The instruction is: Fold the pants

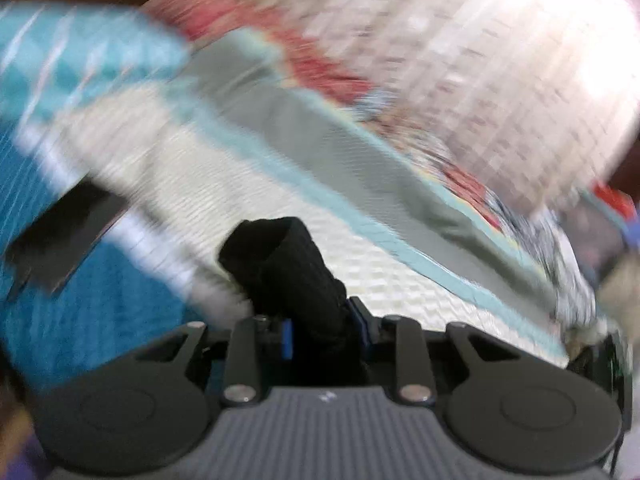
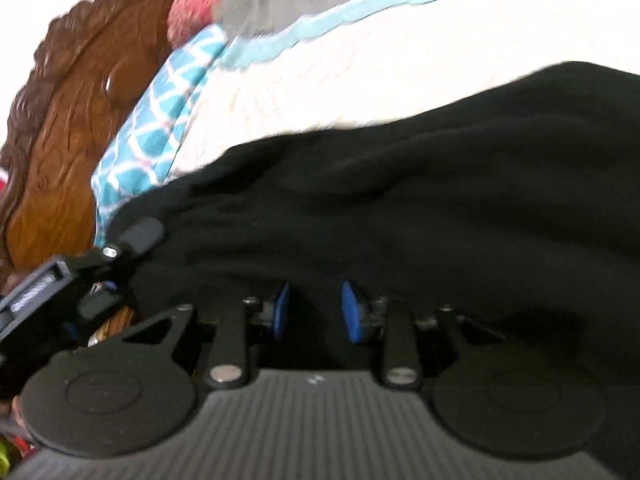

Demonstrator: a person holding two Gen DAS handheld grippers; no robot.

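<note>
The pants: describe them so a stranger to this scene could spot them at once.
Start at the carved brown headboard and move onto the bed's cream cover. The pants are the rumpled black cloth lying on it, under the right gripper, with one bunch clamped in the left gripper. Nothing else on the bed is black.

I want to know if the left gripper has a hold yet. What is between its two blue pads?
A bunched fold of the black pants sits between the left gripper's pads, clamped there, as the left wrist view shows.
</note>
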